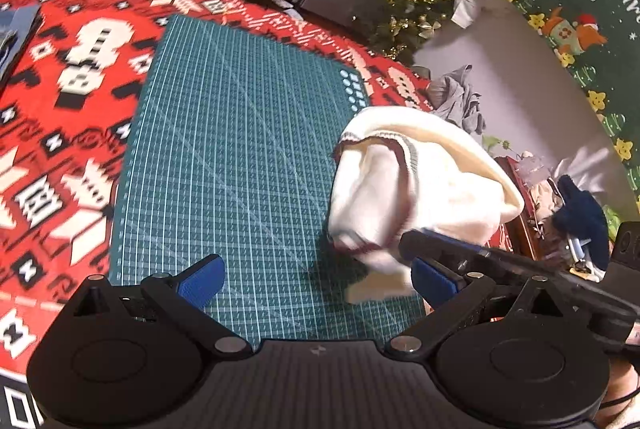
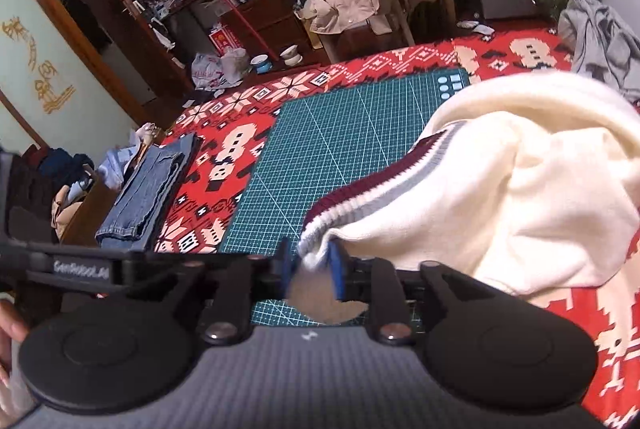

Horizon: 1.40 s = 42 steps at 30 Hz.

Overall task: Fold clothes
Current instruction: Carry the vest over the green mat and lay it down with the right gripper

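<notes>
Cream sweater [image 2: 532,189] with maroon-and-grey ribbed trim hangs bunched over the green cutting mat [image 2: 340,149], its hem pinched between my right gripper [image 2: 310,265] fingers. My left gripper [image 1: 316,279] hovers spread wide and empty beside it. Folded jeans [image 2: 148,189] lie on the red patterned cloth [image 2: 224,125]; a grey garment [image 2: 600,41] sits crumpled beyond.

We see a cream knit sweater [image 2: 520,189], trimmed with maroon, white and grey ribbed stripes, bunched and lifted above the green cutting mat's [image 1: 240,149] four o'clock corner, its ribbed edge pinched.
</notes>
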Motion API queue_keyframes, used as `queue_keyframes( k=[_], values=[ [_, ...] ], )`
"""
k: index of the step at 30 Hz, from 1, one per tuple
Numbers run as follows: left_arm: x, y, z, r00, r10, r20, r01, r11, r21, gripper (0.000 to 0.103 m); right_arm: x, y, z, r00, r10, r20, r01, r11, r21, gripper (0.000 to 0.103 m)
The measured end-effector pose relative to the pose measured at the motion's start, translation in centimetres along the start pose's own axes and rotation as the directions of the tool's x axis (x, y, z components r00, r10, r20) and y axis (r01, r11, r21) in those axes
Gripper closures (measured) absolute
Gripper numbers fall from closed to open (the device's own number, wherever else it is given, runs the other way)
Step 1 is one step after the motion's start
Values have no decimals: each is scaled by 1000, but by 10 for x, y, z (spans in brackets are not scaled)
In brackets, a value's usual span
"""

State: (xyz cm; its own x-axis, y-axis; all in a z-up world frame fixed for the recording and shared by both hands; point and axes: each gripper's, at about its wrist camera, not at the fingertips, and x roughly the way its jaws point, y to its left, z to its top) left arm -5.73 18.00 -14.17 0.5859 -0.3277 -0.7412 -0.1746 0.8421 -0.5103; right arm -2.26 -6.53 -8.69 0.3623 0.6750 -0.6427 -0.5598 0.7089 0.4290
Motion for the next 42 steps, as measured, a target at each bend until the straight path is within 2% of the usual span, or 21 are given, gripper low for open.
queue_keyframes(
  k=[3, 6, 8, 11, 13, 14, 15, 17, 21, 26, 30, 35, 37, 38, 42],
  values=[
    [4, 0, -5, 1000, -12, -24, 12, 1000, 11, 2, -9, -1, -2, 1000, -3, 11, 3, 1000, 11, 59],
    [14, -5, -7, 999, 9, -42, -7, 999, 49, 4, -21, -11, -2, 999, -31, 33, 31, 999, 21, 50],
    [21, -9, -6, 999, 31, -40, -28, 997, 74, 5, -28, -27, -1, 997, -63, 43, 61, 997, 51, 49],
    [33, -14, -2, 999, 20, -48, -16, 996, 85, 9, -43, -53, -5, 992, -114, 54, 107, 988, 111, 47],
    [40, -17, 1, 998, 14, -56, -9, 996, 88, 18, -52, -68, -10, 988, -145, 58, 135, 980, 148, 45],
    [45, -18, 3, 998, 18, -65, -13, 996, 87, 31, -54, -75, -13, 985, -159, 60, 148, 976, 162, 45],
    [48, -20, 4, 997, 19, -74, -12, 996, 86, 52, -56, -82, -16, 983, -173, 61, 160, 971, 176, 45],
    [50, -23, 6, 997, 25, -74, -18, 996, 91, 72, -59, -97, -21, 978, -201, 64, 184, 962, 204, 45],
    [39, -29, 9, 997, 78, -2, -77, 989, 124, 89, -62, -115, -29, 964, -257, 70, 235, 943, 234, 42],
    [14, -28, 18, 985, 141, 99, -154, 979, 134, 91, -59, -122, -26, 939, -336, 78, 314, 926, 208, 39],
    [-22, -14, 38, 962, 194, 192, -215, 972, 94, 91, -57, -117, -24, 942, -326, 76, 307, 932, 194, 37],
    [-47, 11, 62, 905, 320, 280, -344, 938, 40, 92, -51, -106, -26, 953, -294, 73, 277, 944, 179, 37],
    [-49, 25, 69, 881, 377, 287, -396, 918, 9, 92, -48, -102, -27, 956, -286, 68, 272, 947, 171, 36],
    [-48, 31, 71, 875, 394, 282, -411, 912, 3, 91, -47, -100, -27, 957, -283, 65, 269, 949, 166, 36],
    [-39, 45, 70, 890, 391, 234, -395, 918, -30, 86, -45, -94, -26, 960, -275, 58, 265, 954, 142, 35]
  ],
)
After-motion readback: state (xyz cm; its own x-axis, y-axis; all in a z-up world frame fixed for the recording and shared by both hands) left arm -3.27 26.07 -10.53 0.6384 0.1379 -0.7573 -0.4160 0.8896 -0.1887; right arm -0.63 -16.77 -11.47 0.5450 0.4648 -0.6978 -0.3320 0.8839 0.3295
